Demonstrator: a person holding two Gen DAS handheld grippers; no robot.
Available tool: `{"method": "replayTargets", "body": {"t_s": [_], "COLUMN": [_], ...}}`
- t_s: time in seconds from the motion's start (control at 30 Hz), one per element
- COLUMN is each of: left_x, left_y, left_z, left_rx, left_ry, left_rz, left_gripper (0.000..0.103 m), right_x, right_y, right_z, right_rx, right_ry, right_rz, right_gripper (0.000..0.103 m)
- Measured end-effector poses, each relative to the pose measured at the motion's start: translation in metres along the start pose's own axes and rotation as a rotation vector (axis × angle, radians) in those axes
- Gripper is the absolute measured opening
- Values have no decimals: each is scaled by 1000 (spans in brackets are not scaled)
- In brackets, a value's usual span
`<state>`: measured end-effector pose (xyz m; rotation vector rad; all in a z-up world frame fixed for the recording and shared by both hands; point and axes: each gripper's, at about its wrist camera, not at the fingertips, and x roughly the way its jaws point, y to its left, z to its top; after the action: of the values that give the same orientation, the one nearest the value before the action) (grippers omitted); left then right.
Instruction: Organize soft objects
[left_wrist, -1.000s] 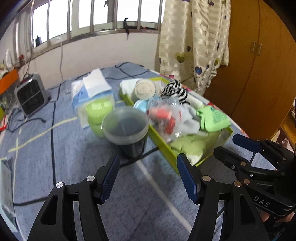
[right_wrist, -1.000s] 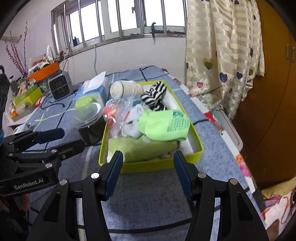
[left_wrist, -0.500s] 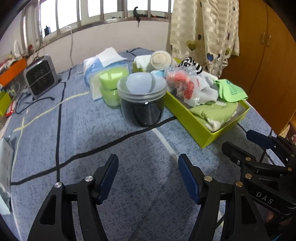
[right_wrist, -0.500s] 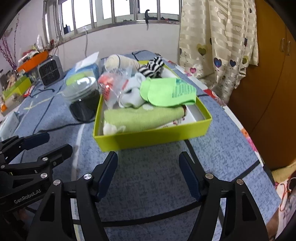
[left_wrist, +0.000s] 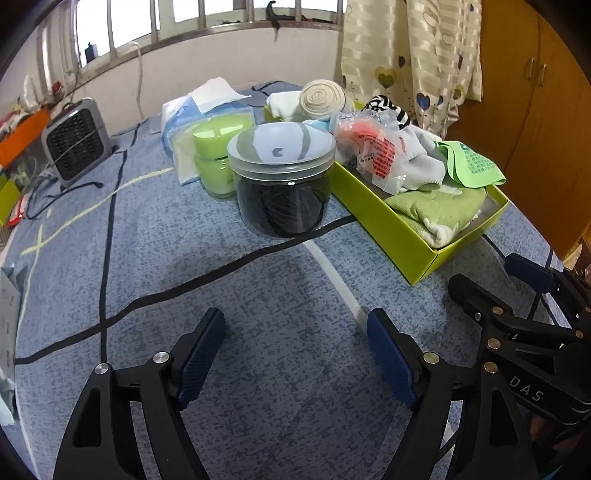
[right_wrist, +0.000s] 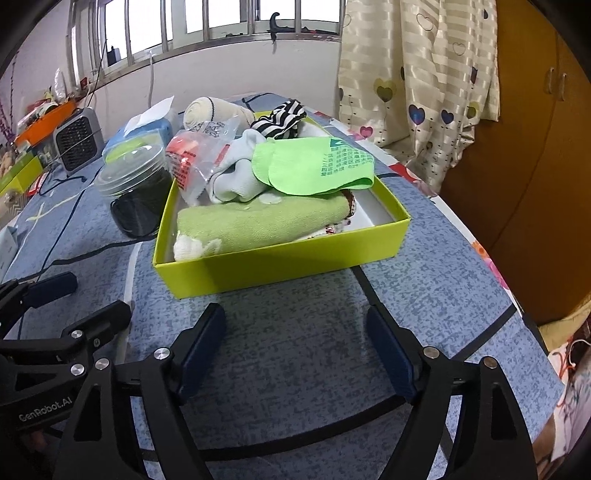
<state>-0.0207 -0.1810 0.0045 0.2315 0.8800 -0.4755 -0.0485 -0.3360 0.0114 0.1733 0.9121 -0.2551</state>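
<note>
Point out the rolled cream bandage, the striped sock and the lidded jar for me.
Rolled cream bandage (left_wrist: 322, 96): left wrist view, spiral end face.
Striped sock (right_wrist: 280, 117): right wrist view, middle of the bundle.
Lidded jar (left_wrist: 282, 201): left wrist view, dark side wall.

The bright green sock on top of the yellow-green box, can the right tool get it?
Probably yes. The bright green sock lies uncovered on top of the pile in the yellow-green box, and the right tool is open and empty, directly before it.

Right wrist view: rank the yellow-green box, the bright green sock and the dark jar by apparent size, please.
1. yellow-green box, clearly largest.
2. bright green sock.
3. dark jar, partly hidden behind the box and farther back, so its place below the sock is unsure.
</note>
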Motion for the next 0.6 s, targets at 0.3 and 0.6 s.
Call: {"method": "replayTargets", "body": {"t_s": [0.3,0.6], "left_x": [1,1], "left_y": [0,0], "left_z": [0,0], "left_rx": [-1,-1], "left_ry": [1,2], "left_rz": [4,4], "left_gripper": [81,83], "right_x": [1,1], "right_y": [1,0], "right_z": [0,1], "right_rx": [9,9], "right_ry": [1,1], "right_rz": [-14,-14], "right_gripper": [82,82]}}
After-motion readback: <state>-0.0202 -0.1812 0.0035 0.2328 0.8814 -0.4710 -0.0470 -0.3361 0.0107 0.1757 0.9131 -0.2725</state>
